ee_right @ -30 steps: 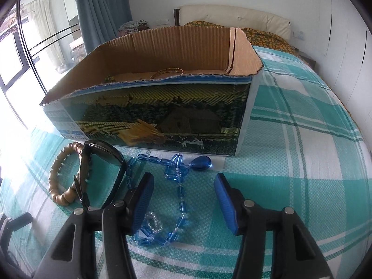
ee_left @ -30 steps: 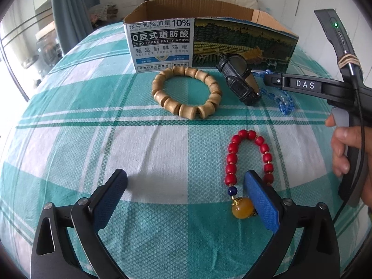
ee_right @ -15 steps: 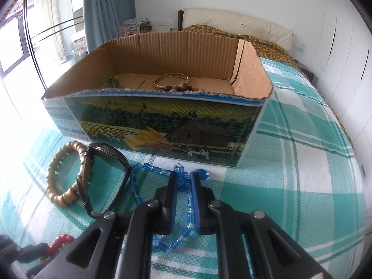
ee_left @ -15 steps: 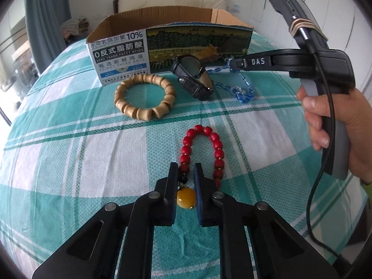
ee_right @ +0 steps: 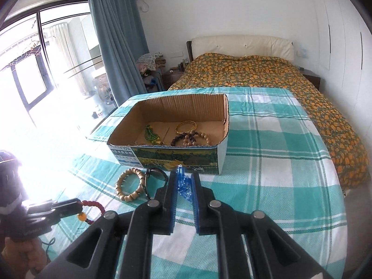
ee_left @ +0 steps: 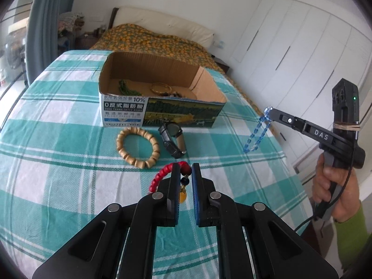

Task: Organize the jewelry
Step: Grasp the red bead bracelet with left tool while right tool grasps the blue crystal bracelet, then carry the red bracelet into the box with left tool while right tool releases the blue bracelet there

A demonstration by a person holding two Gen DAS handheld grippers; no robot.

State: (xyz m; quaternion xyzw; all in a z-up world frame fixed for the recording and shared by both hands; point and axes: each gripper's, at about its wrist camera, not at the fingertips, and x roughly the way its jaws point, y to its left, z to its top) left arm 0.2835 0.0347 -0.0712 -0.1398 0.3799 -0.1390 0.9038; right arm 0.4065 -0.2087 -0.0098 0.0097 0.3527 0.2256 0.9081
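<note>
My left gripper [ee_left: 186, 167] is shut on a red bead bracelet [ee_left: 162, 174] with an amber pendant and holds it above the checked cloth; it also shows in the right wrist view [ee_right: 91, 203]. My right gripper [ee_right: 184, 176] is shut on a blue bead necklace [ee_right: 183, 183], which hangs from its tips in the left wrist view [ee_left: 257, 137]. An open cardboard box [ee_left: 160, 114] stands beyond, with several bracelets inside [ee_right: 186, 136]. A wooden bead bracelet [ee_left: 138, 147] and a black watch [ee_left: 173, 139] lie in front of the box.
The teal and white checked cloth [ee_left: 58, 162] covers the surface. A bed with an orange patterned cover [ee_right: 267, 69] lies behind. White wardrobe doors [ee_left: 302, 58] stand to the right; a window and blue curtain [ee_right: 111, 34] stand to the left.
Both grippers, shut on their pieces since half a second ago, have lifted: the red bracelet and the blue necklace are off the cloth and higher, so the box's inside shows.
</note>
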